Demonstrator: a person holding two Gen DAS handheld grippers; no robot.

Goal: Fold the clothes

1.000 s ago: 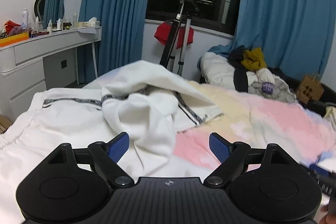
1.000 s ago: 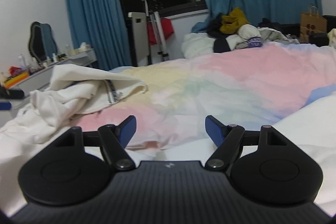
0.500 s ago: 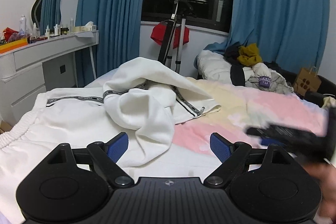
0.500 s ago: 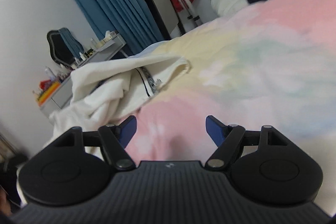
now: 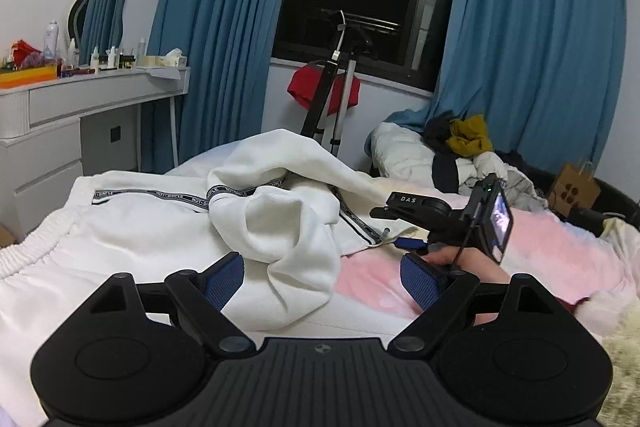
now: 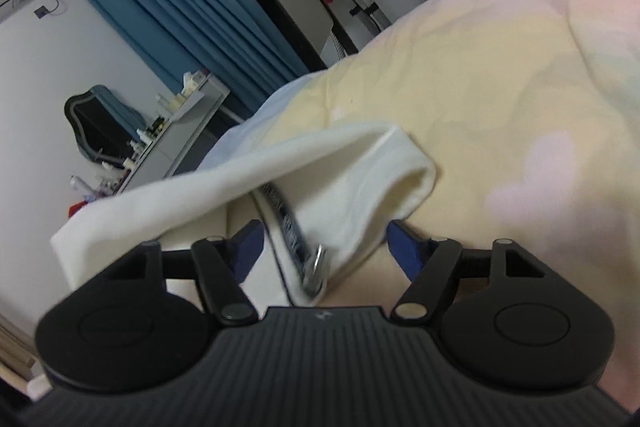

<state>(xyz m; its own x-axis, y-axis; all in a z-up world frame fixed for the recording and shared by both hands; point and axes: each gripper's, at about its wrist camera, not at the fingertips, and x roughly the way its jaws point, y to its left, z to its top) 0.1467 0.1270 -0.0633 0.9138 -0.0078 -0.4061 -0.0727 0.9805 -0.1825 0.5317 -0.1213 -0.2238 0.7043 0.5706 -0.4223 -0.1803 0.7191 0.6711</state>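
Note:
A white garment with black-and-white lettered tape lies crumpled on the pastel duvet. My left gripper hangs open low over it, with a hanging fold of the garment between its blue pads, untouched. In the left wrist view my right gripper, held by a hand, reaches in from the right to the garment's corner. In the right wrist view that corner, with its zipper pull, lies between the jaws of the right gripper. These are closing but still stand wide of the cloth.
A white dressing table with bottles and a mirror stands at the left. A stand with a red cloth is under the dark window. A heap of clothes and a paper bag lie at the bed's far right.
The right gripper swung left across the duvet, rolled, and came down at the garment's corner, entering the left wrist view. The left gripper drifted slightly over the garment.

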